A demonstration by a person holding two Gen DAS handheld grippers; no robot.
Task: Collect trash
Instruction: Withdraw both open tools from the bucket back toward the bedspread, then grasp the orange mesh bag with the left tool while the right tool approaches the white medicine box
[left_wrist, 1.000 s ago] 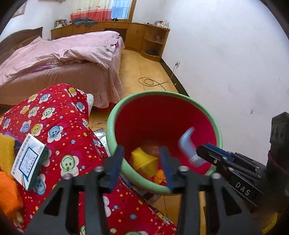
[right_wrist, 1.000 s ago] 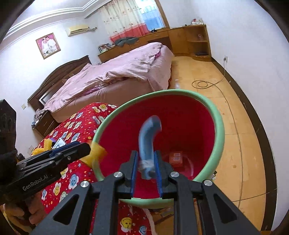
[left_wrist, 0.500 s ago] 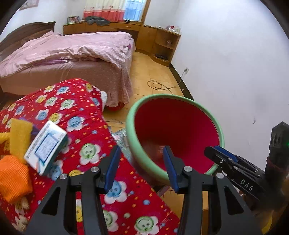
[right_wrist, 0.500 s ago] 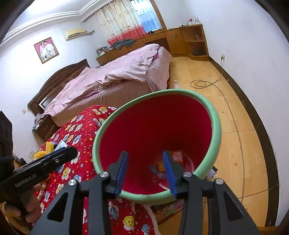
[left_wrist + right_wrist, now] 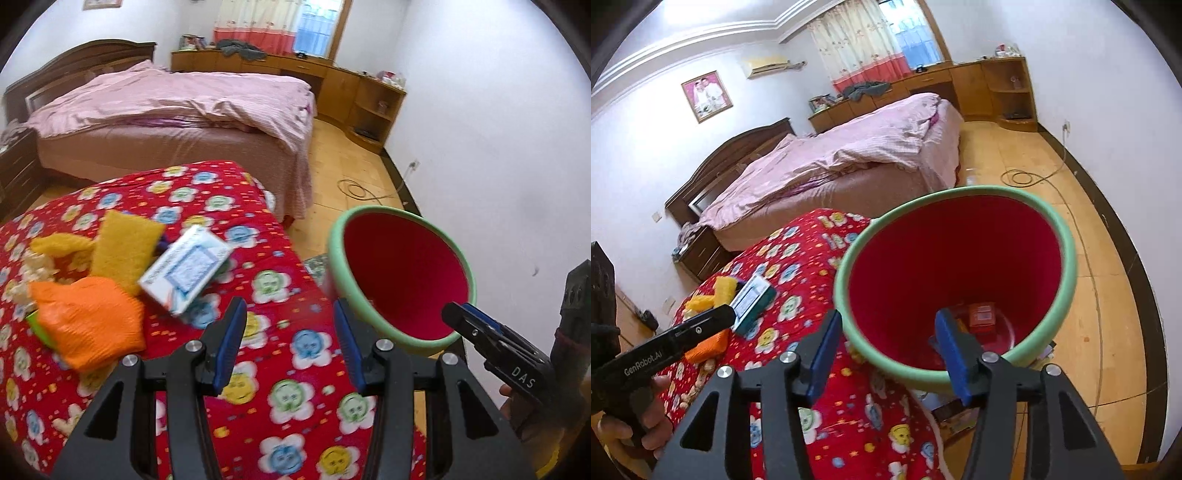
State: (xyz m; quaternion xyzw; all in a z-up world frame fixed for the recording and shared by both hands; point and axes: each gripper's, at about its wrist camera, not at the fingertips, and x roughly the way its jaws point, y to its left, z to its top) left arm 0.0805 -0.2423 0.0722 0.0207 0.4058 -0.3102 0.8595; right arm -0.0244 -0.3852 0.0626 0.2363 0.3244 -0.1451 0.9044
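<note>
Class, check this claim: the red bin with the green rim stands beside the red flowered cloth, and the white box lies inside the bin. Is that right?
Not quite. The white box lies on the red flowered cloth, beside the yellow sponge, not inside the bin. The left wrist view shows it. The bin does stand beside the cloth.

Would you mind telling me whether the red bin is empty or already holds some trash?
Not empty: in the right wrist view an orange-red packet lies on the floor of the red bin.
</note>
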